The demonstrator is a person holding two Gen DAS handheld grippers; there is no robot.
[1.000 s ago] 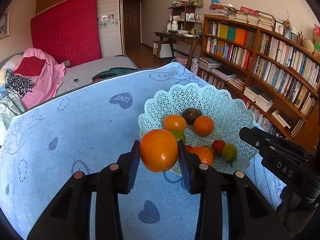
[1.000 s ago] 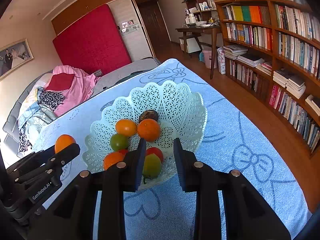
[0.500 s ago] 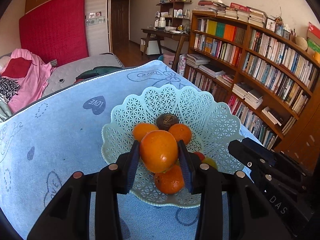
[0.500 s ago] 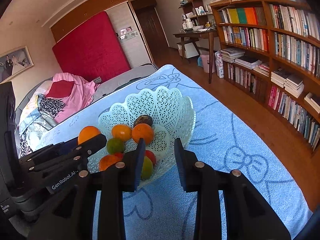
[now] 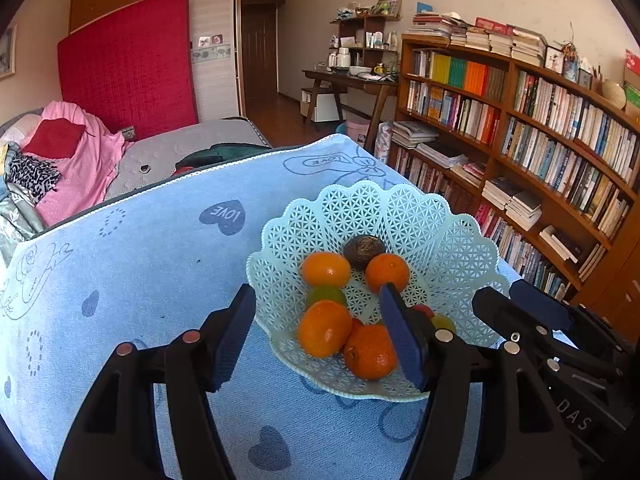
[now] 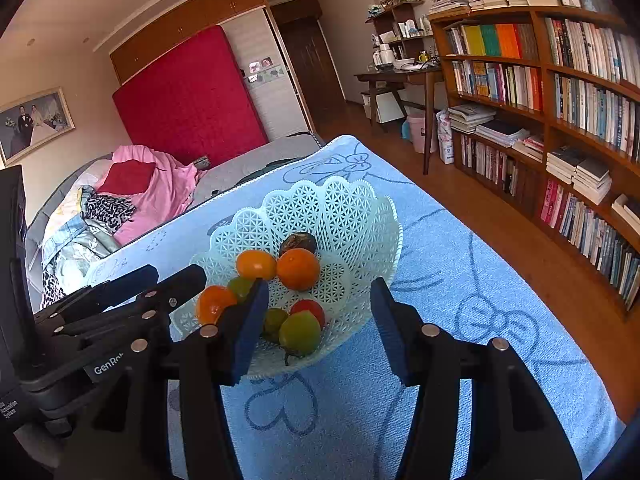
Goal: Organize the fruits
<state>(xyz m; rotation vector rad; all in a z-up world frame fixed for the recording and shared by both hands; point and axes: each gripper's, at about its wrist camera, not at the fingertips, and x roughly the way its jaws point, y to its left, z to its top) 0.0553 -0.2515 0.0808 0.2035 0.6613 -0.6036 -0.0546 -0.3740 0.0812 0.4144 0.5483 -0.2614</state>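
A pale green lattice basket (image 5: 460, 240) (image 6: 360, 216) stands on the blue cloth and holds several oranges, a dark brown fruit (image 5: 363, 246), green fruits and a red one (image 6: 309, 308). My left gripper (image 5: 320, 334) is open at the basket's near rim, and an orange (image 5: 323, 328) lies in the basket between its fingers. My right gripper (image 6: 316, 322) is open and empty at the basket's near right side. A green fruit (image 6: 300, 333) lies between its fingers. The left gripper's body (image 6: 120, 308) shows at the left of the right wrist view.
The blue cloth (image 5: 140, 260) with heart prints covers the table. Its far edge (image 5: 200, 172) drops toward a bed with pink bedding (image 5: 80, 160). Bookshelves (image 5: 520, 140) line the right wall over a wooden floor (image 6: 540, 264).
My left gripper carried the orange over the basket, opened and let it go; the orange now lies in the basket. My right gripper has opened wider.
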